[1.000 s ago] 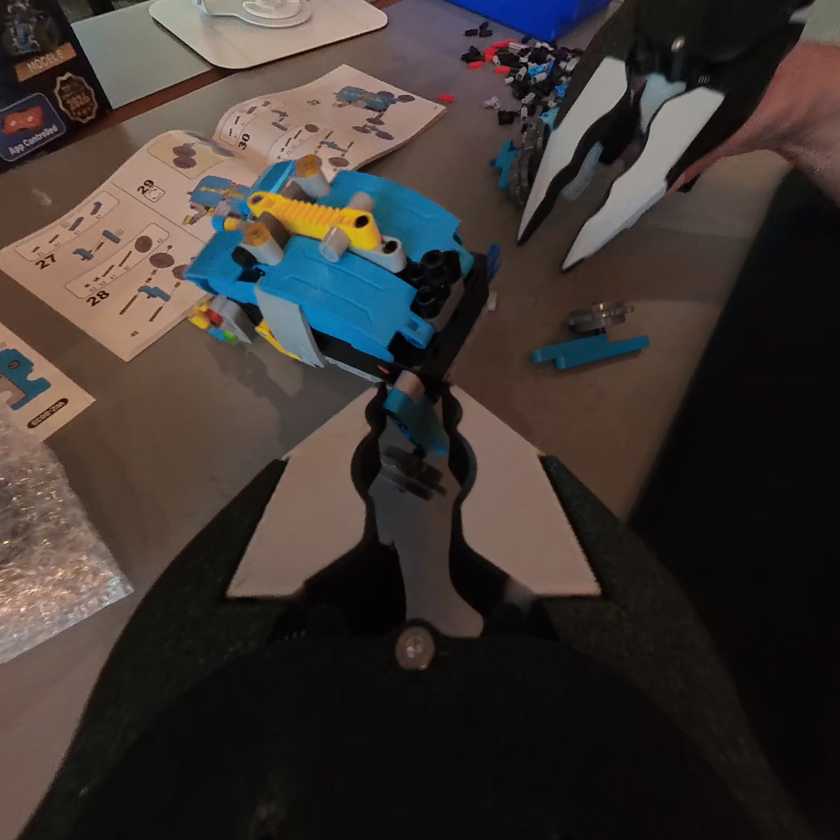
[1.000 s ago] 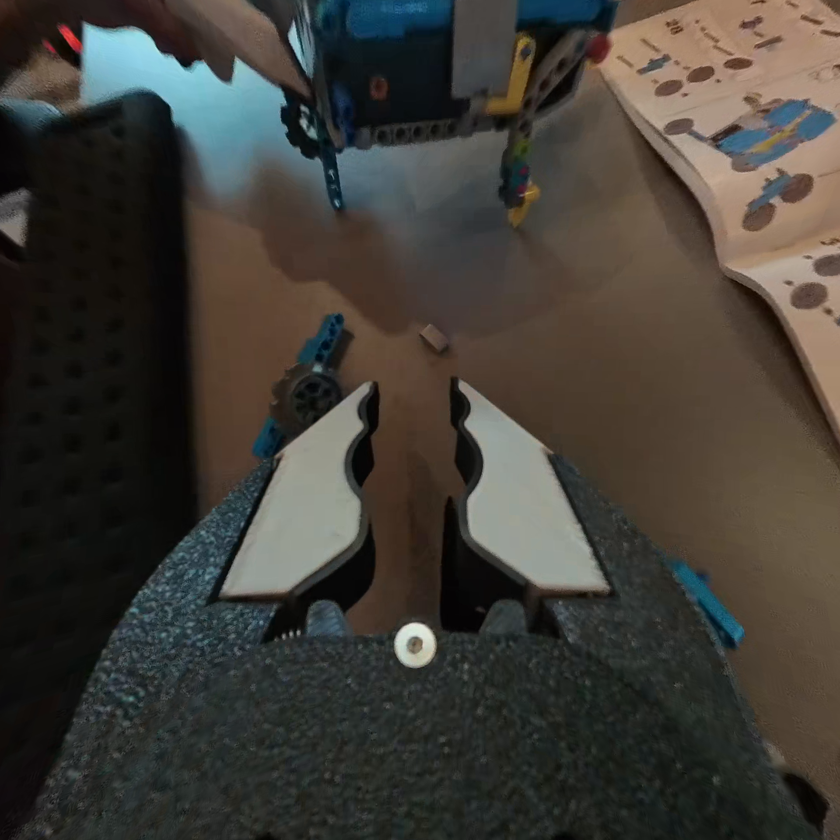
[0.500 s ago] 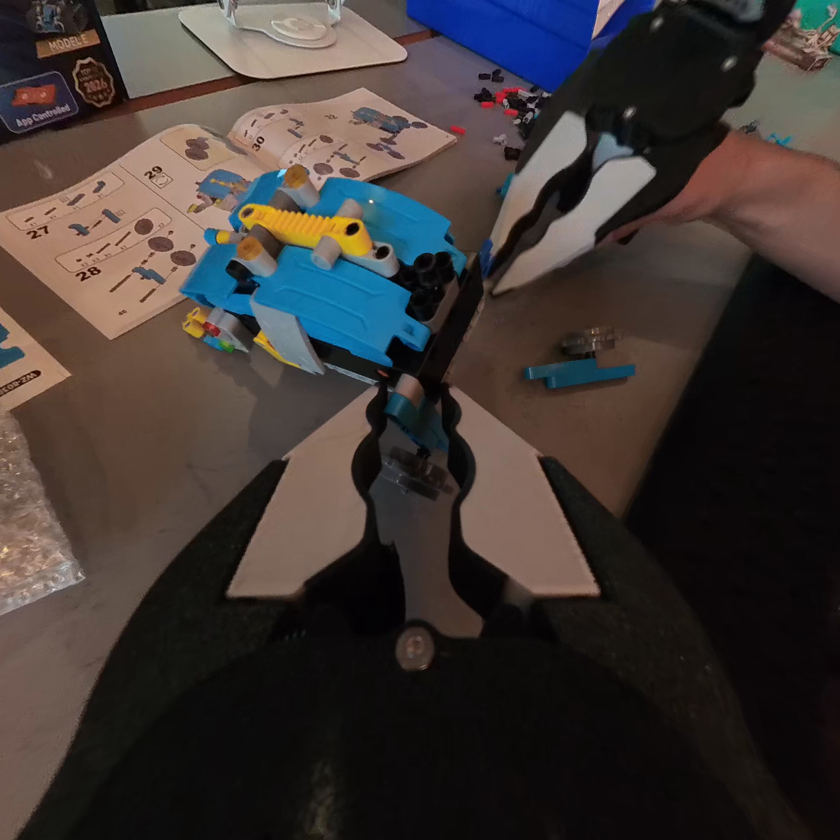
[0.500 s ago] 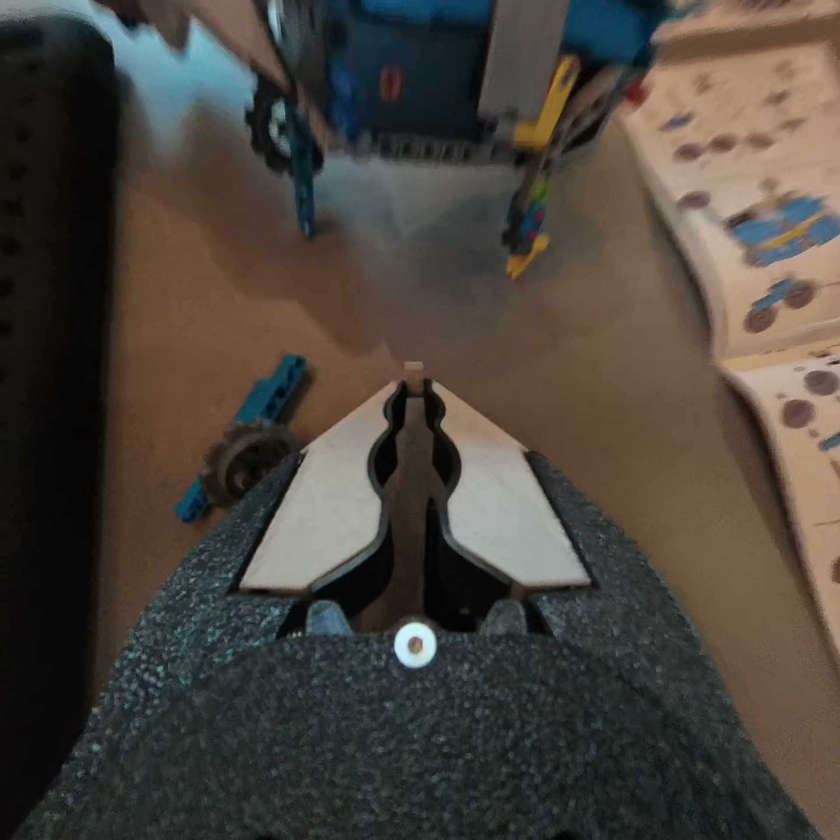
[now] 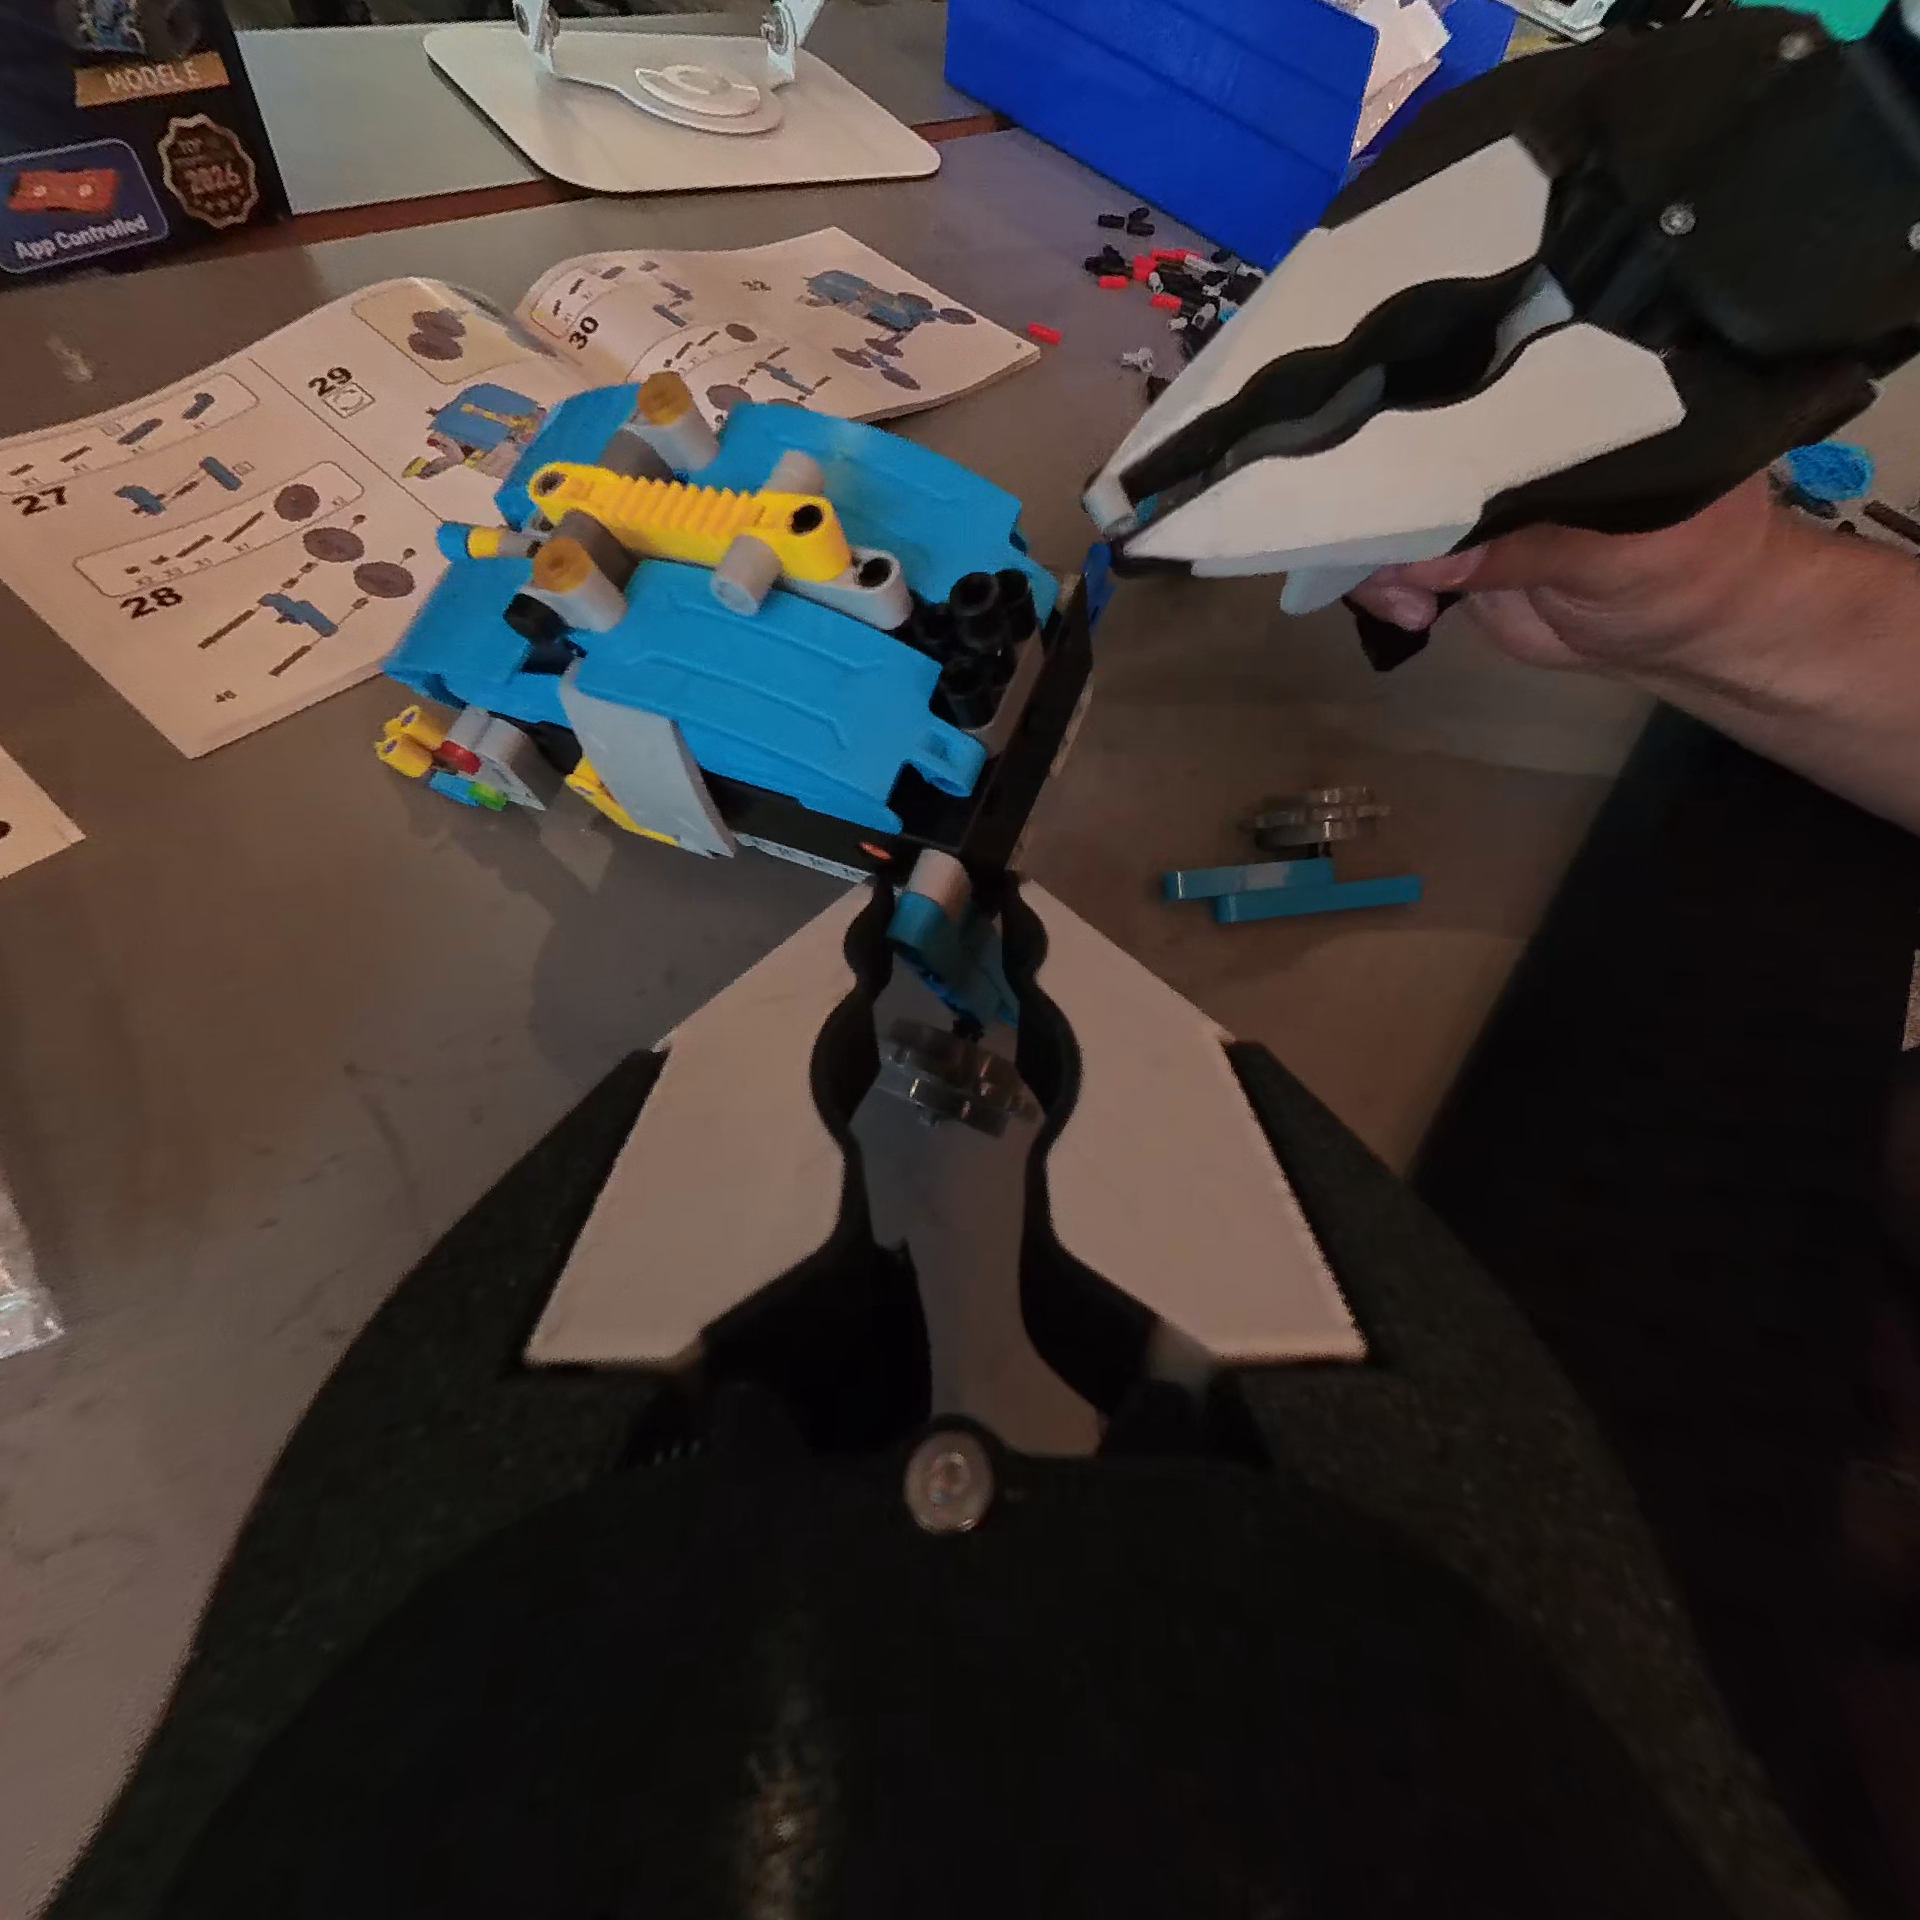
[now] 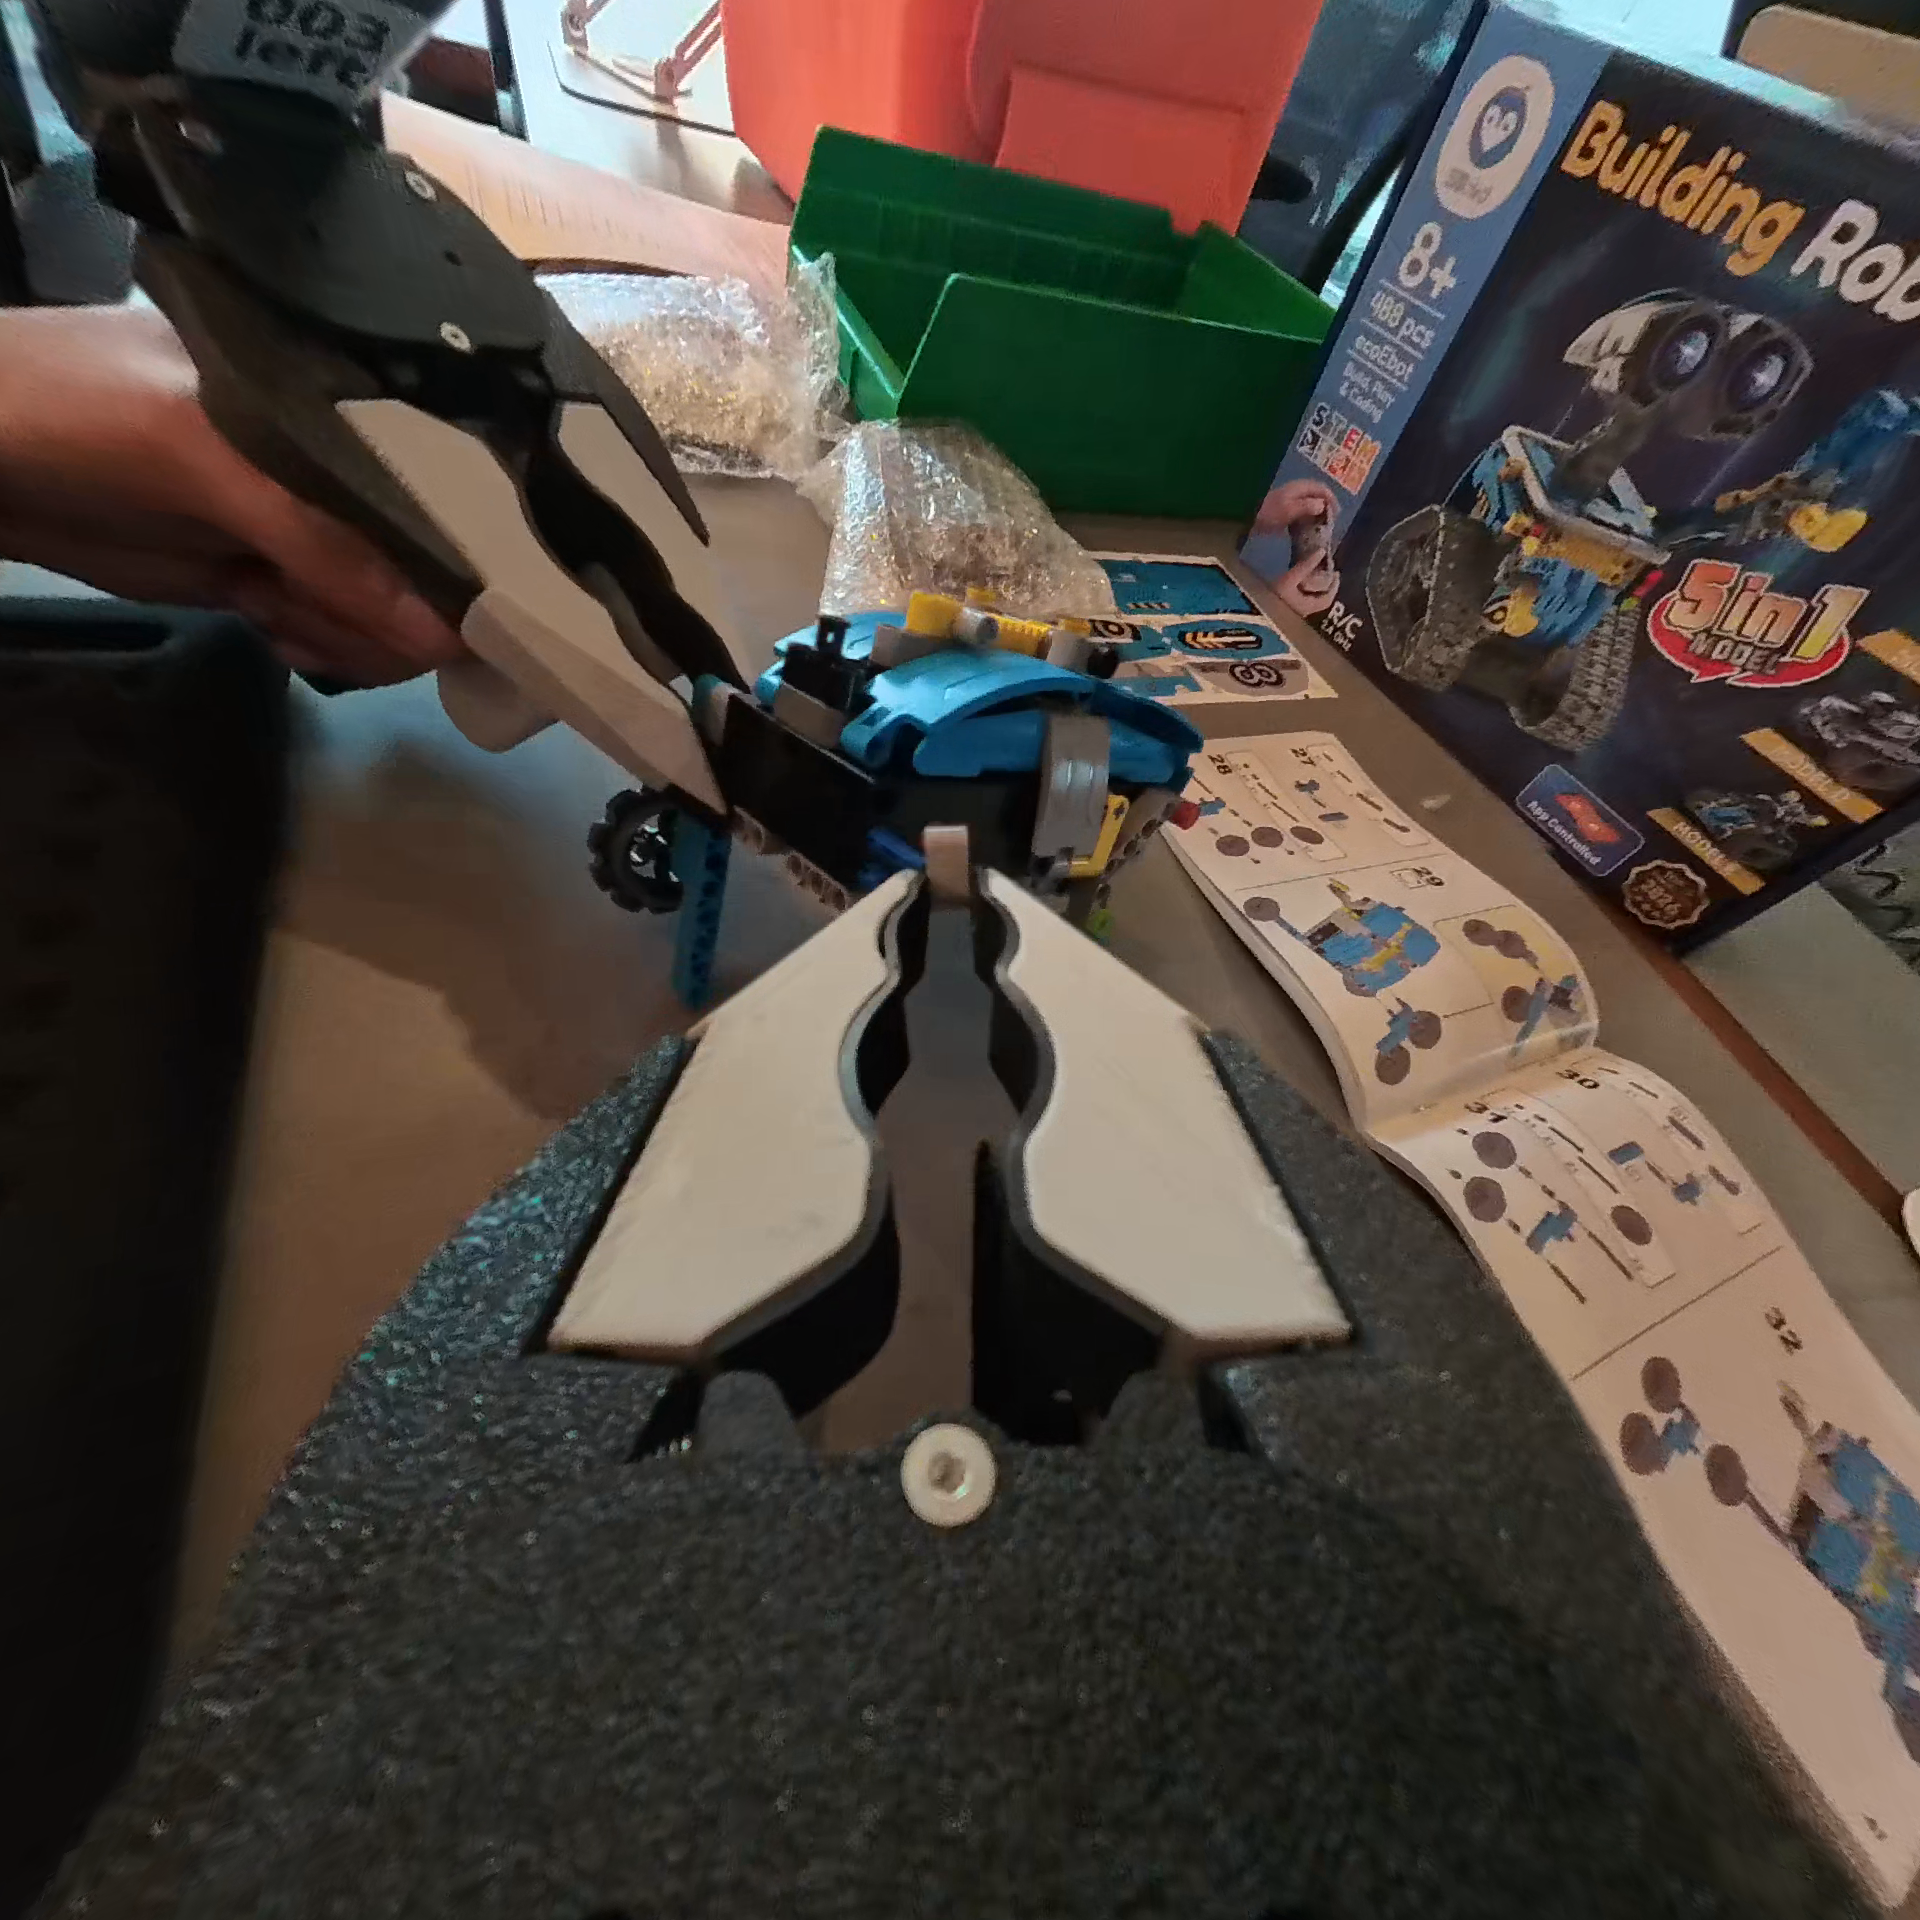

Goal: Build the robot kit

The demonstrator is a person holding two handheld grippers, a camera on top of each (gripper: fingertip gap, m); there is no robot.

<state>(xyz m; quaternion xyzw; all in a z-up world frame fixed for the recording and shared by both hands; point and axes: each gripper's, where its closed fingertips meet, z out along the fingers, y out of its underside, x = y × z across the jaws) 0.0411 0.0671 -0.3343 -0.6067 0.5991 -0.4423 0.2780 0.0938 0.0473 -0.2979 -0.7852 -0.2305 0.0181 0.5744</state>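
A blue, yellow and grey brick vehicle model (image 5: 717,634) sits on the grey table (image 5: 312,1039). My left gripper (image 5: 940,904) is shut on a blue beam (image 5: 951,945) at the model's near corner, with a grey gear (image 5: 951,1075) just below between the fingers. My right gripper (image 6: 951,878) is shut on a small pale piece (image 6: 945,847) and holds it close to the model's (image 6: 966,717) side. In the left wrist view the right gripper (image 5: 1112,520) hovers at the model's far right end. In the right wrist view the left gripper (image 6: 707,748) grips the model's corner.
An open instruction booklet (image 5: 260,499) lies behind the model, also in the right wrist view (image 6: 1455,1039). A loose blue beam with a grey gear (image 5: 1288,894) lies to the right. Small loose pieces (image 5: 1174,281), a blue bin (image 5: 1164,114), a green bin (image 6: 1039,343), bubble wrap (image 6: 935,520) and the kit box (image 6: 1662,468) stand around. Left tips to right tips: about 7 cm.
My right gripper closed on the small pale piece on the table, lifted it and moved up to the model. My left gripper kept its hold on the model's blue beam.
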